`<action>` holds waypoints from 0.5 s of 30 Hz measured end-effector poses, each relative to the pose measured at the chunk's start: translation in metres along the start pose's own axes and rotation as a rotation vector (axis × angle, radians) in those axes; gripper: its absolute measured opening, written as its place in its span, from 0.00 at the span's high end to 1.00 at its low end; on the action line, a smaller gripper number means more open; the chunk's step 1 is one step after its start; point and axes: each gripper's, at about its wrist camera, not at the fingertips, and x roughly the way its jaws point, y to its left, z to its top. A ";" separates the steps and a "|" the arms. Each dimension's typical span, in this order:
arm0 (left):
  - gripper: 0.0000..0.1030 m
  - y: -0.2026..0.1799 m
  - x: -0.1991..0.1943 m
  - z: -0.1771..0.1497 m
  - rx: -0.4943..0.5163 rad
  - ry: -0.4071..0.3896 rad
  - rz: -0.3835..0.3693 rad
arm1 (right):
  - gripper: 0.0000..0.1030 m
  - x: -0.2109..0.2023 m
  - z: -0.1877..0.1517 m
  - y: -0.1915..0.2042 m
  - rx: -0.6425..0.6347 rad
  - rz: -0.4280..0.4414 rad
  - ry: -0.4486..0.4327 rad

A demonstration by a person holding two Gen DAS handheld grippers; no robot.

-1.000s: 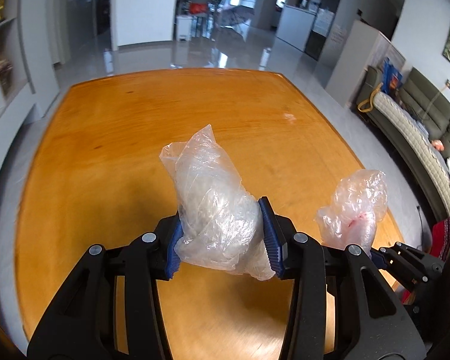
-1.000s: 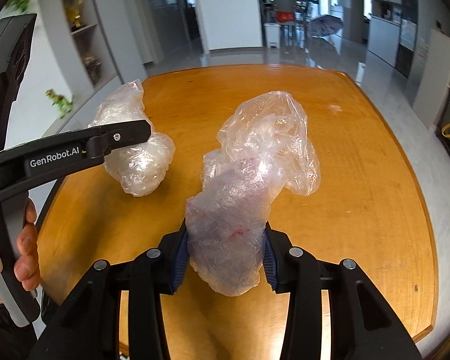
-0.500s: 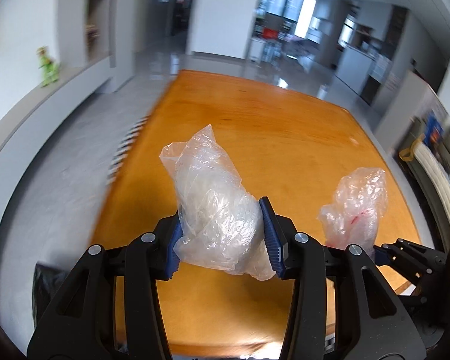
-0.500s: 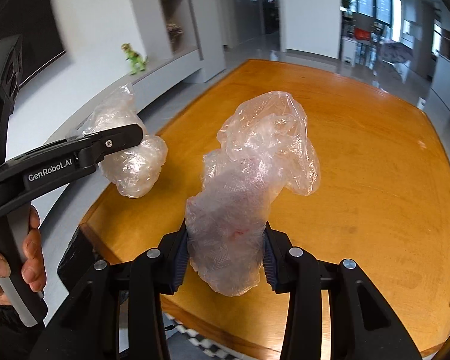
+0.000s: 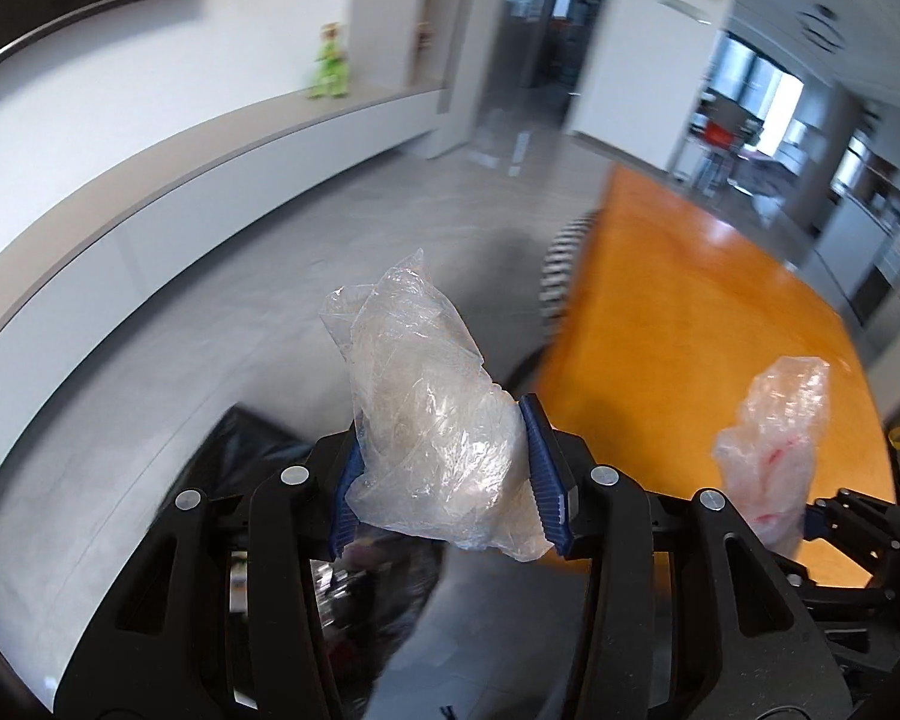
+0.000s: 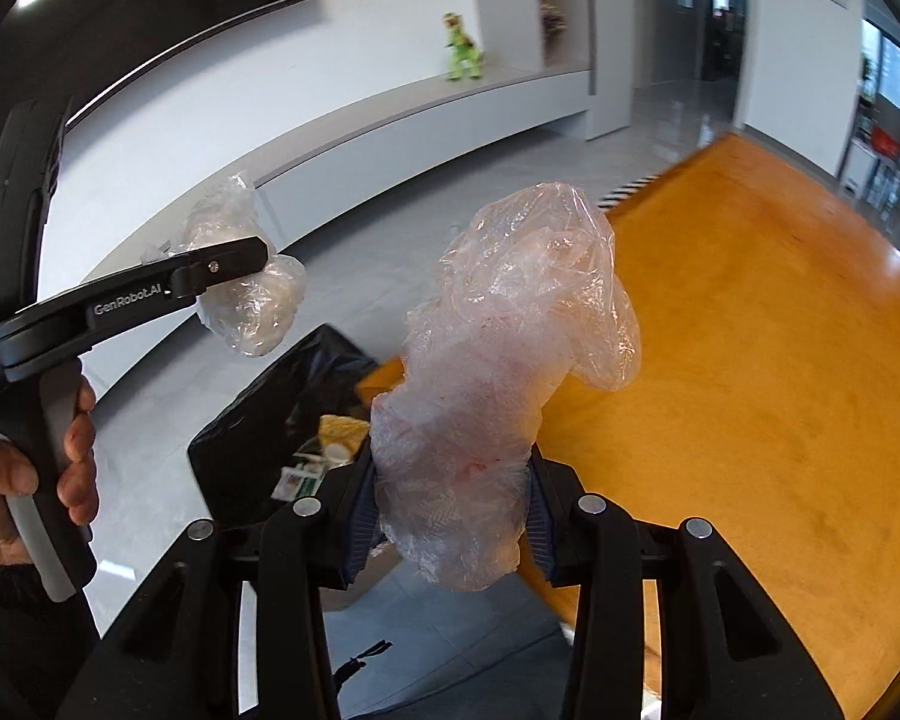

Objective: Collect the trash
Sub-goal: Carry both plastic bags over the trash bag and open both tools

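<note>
Orange bench (image 6: 750, 360) at right, off to the side. Black trash bag (image 6: 282, 396) open on grey floor below. Right claw (image 6: 450, 516) clamped on pinkish crumpled plastic bag (image 6: 510, 348). Left claw (image 5: 450, 480) clamped on clear crumpled plastic bag (image 5: 426, 396), above floor.

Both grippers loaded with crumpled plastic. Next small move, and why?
Probably lower both toward the open black trash bag on the floor. The left gripper clamps a crumpled clear plastic bag, the right gripper a pink-tinged one, both off the orange wooden table.
</note>
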 end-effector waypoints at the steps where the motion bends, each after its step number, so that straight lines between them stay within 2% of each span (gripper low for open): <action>1: 0.55 0.011 -0.002 -0.004 -0.021 0.004 0.017 | 0.58 0.007 0.001 0.010 -0.019 0.017 0.010; 8: 0.55 0.082 -0.005 -0.035 -0.166 0.058 0.117 | 0.58 0.047 0.001 0.065 -0.098 0.131 0.089; 15: 0.55 0.135 -0.005 -0.061 -0.266 0.102 0.208 | 0.58 0.087 0.003 0.106 -0.158 0.198 0.162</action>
